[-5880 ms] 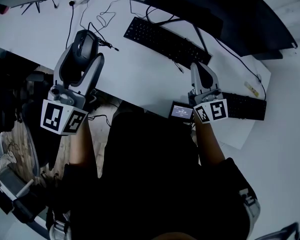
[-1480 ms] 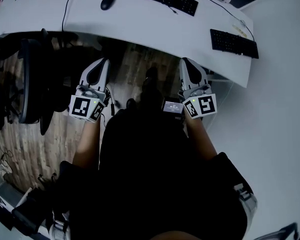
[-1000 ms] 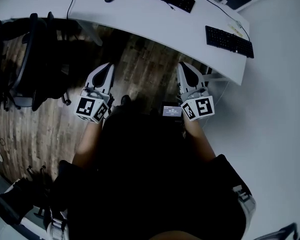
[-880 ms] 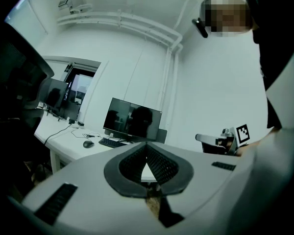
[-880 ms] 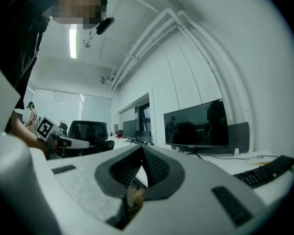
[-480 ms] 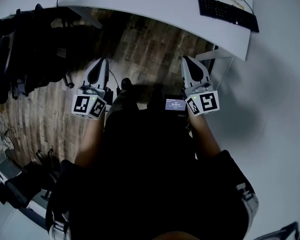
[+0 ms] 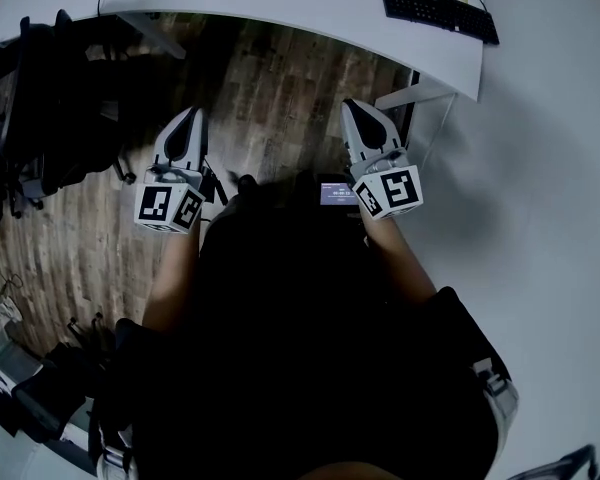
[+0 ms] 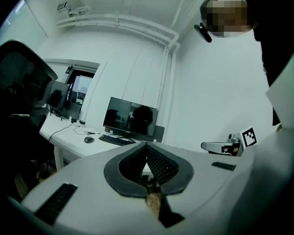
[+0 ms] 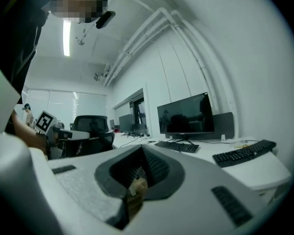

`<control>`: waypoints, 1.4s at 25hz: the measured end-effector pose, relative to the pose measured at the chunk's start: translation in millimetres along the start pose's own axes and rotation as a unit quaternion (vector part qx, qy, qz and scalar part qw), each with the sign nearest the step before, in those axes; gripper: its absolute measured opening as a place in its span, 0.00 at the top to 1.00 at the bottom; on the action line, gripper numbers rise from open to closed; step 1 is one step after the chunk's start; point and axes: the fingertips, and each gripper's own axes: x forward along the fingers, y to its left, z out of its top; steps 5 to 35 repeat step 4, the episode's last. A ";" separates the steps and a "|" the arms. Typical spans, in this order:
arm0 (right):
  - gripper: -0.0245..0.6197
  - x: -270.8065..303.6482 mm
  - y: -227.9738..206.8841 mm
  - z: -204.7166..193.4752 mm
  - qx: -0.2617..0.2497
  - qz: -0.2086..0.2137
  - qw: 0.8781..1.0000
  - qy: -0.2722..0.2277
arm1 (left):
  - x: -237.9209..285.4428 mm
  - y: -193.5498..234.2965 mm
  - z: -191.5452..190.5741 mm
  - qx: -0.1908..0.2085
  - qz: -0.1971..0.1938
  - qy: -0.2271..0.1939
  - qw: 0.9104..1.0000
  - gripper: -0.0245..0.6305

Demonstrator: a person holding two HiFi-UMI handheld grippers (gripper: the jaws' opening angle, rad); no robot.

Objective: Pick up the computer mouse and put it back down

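The black computer mouse (image 8: 89, 139) lies on the white desk (image 8: 68, 136) far ahead in the left gripper view, left of a keyboard (image 8: 116, 140) and a dark monitor (image 8: 131, 120). I cannot make it out in the head view. My left gripper (image 7: 186, 126) hangs over the wooden floor, well back from the desk (image 7: 280, 3), shut and empty. My right gripper (image 7: 357, 116) is level with it on the right, also shut with nothing in it. In their own views the left gripper (image 8: 147, 148) and the right gripper (image 9: 141, 152) show pads pressed together.
A second black keyboard (image 7: 436, 10) lies at the desk's right end. Dark office chairs (image 7: 50, 98) stand at the left over the wood floor (image 7: 280, 98). A white wall (image 7: 540, 168) runs along the right. A small lit screen (image 7: 338, 194) sits by the right gripper.
The desk has slid up and away in the head view as both grippers drew back from it. The mouse, held by the left gripper in the oldest frame, has left the head view.
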 end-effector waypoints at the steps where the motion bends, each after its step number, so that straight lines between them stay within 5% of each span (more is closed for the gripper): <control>1: 0.95 4.2 9.5 -1.0 -0.002 0.000 1.000 -0.001 | -5.9 6.9 3.5 0.007 0.001 -0.004 1.000 0.97; 4: 0.95 18.5 39.0 1.4 0.001 -0.003 1.000 -0.006 | -28.8 32.9 10.2 0.017 0.010 -0.011 1.000 0.97; 35: 0.95 18.5 39.0 1.4 0.001 -0.003 1.000 -0.006 | -28.8 32.9 10.2 0.017 0.010 -0.011 1.000 0.97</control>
